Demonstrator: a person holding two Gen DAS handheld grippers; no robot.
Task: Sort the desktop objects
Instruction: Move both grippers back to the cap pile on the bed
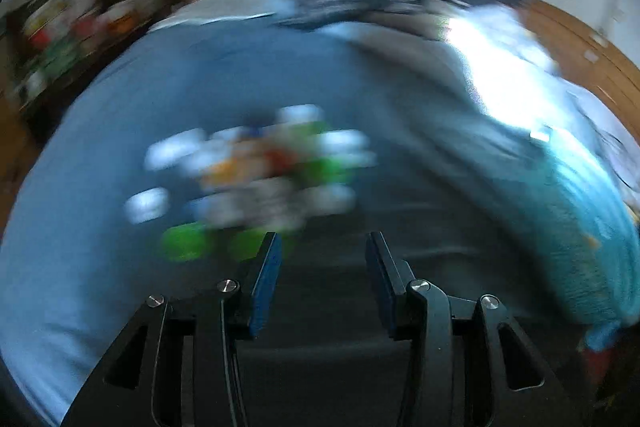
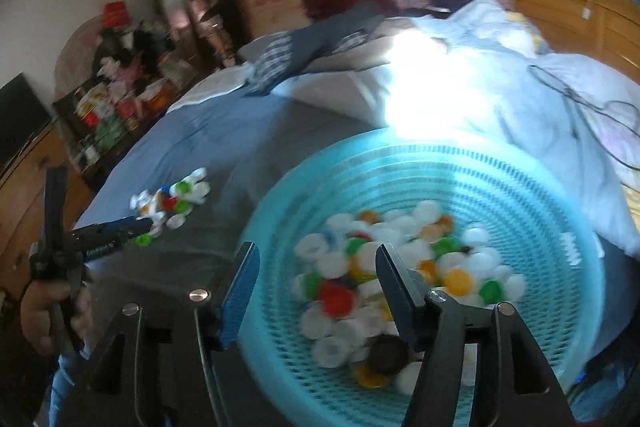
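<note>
A heap of loose bottle caps [image 1: 256, 179], white, green, orange and red, lies on the blue bed sheet [image 1: 200, 75]; it is blurred in the left wrist view and also shows in the right wrist view [image 2: 172, 205]. My left gripper [image 1: 322, 247] is open and empty, just short of the heap. It also shows at the left of the right wrist view [image 2: 138, 227], with its tips at the heap. A turquoise mesh basket [image 2: 540, 195] holds many caps [image 2: 400, 275]. My right gripper [image 2: 316, 259] is open and empty above the basket's near rim.
The basket's edge [image 1: 580, 227] lies to the right in the left wrist view. A white duvet [image 2: 540, 87] with a dark cable covers the right of the bed. Clothes are piled at the far end. A cluttered shelf [image 2: 108, 107] stands left of the bed.
</note>
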